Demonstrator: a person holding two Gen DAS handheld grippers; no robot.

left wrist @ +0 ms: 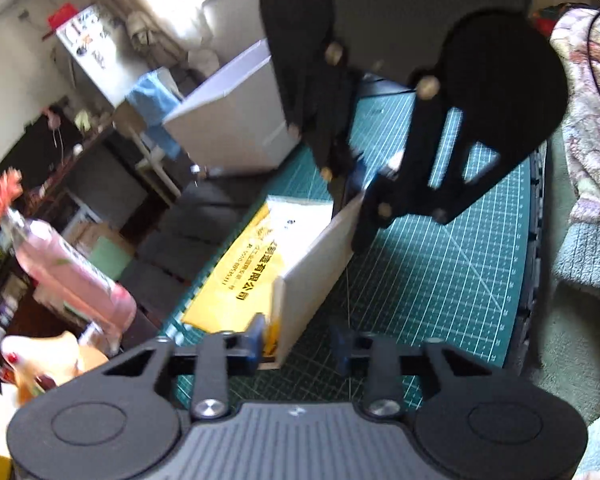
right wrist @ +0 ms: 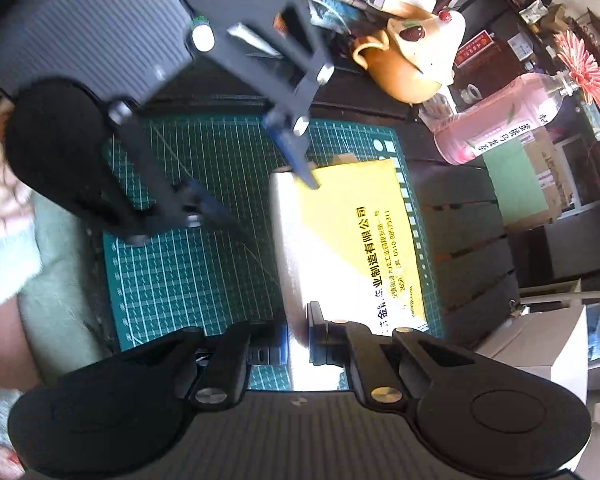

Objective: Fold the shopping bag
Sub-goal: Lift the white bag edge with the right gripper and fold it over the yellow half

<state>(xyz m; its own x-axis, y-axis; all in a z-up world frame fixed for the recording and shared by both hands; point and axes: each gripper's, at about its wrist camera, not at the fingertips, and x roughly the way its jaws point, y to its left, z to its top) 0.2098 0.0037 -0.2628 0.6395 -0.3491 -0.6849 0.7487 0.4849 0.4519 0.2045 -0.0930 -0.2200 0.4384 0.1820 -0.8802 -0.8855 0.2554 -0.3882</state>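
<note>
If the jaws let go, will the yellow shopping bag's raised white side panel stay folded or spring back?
The shopping bag looks like stiff creased paper; its white panel stands upright, so it would likely spring partly open. It seems light and may slide on the cutting mat.

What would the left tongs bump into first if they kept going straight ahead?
Probably the shopping bag: its raised white flap stands between the left tongs already. Further along that line are the right tongs, though depth is hard to judge here.

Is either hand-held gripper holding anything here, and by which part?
The right hand-held gripper pinches the shopping bag at its raised white side panel's near end. The left hand-held gripper is open around the other end.
</note>
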